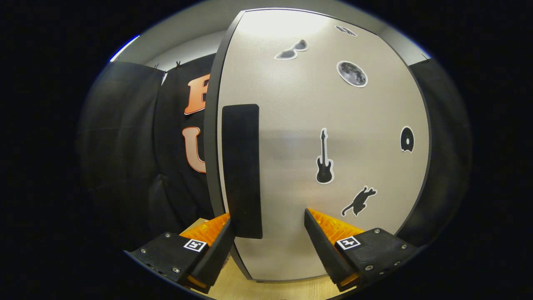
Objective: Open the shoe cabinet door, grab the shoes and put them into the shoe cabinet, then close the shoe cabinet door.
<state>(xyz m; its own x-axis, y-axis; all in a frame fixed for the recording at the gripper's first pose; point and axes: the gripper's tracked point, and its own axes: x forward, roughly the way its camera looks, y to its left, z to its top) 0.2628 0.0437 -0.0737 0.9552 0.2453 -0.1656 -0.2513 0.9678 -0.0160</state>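
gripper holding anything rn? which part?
Nothing held. The gripper is open, its fingers straddling the lower end of the door's handle without clamping it.

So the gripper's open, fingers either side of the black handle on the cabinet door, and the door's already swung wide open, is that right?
Not quite. The gripper view shows the cabinet door closed, its face square to the camera. The rest holds: the gripper is open, with the lower end of the black handle between its fingers, neither visibly pressing on it.

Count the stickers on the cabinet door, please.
6: sunglasses and a cut-off one up top, moon, guitar mid-door, disc beside it, cat above the open gripper.
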